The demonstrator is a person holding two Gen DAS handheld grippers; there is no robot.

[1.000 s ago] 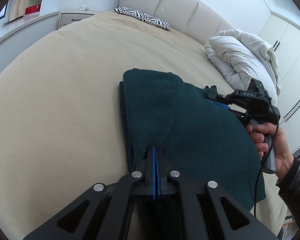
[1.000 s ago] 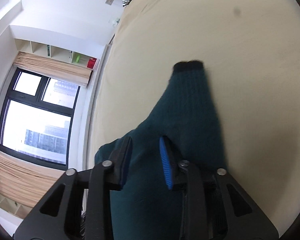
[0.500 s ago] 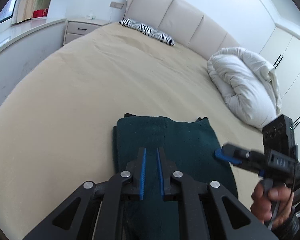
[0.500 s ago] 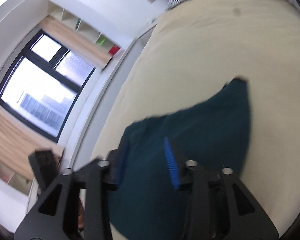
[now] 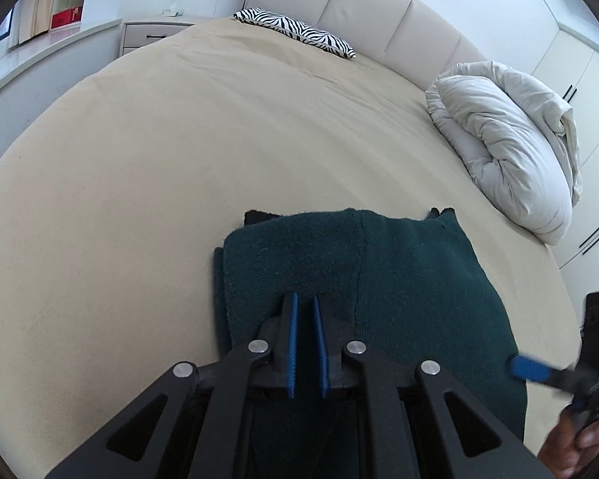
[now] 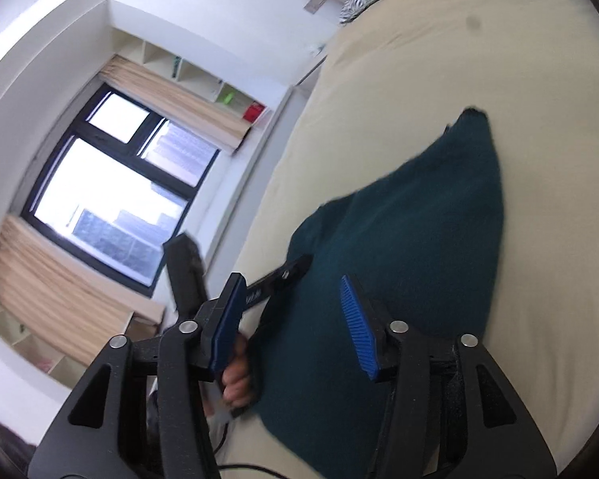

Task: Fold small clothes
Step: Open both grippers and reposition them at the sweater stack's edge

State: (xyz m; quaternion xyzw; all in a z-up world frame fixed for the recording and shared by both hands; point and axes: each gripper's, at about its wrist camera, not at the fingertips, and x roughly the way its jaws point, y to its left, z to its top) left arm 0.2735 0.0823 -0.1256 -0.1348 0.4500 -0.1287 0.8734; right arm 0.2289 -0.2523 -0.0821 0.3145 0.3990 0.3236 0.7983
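Two views split what we see. Our left hand-held gripper [image 5: 304, 343] hovers over the folded green garment [image 5: 399, 295], jaws a narrow slit apart with nothing between them; only this view shows the white duvet [image 5: 507, 147]. Our right hand-held gripper [image 6: 295, 323], opening and empty, alone shows the window [image 6: 112, 183]. A second ago both pinched the garment; now it lies released near the bed's [image 5: 179, 151] foot edge.
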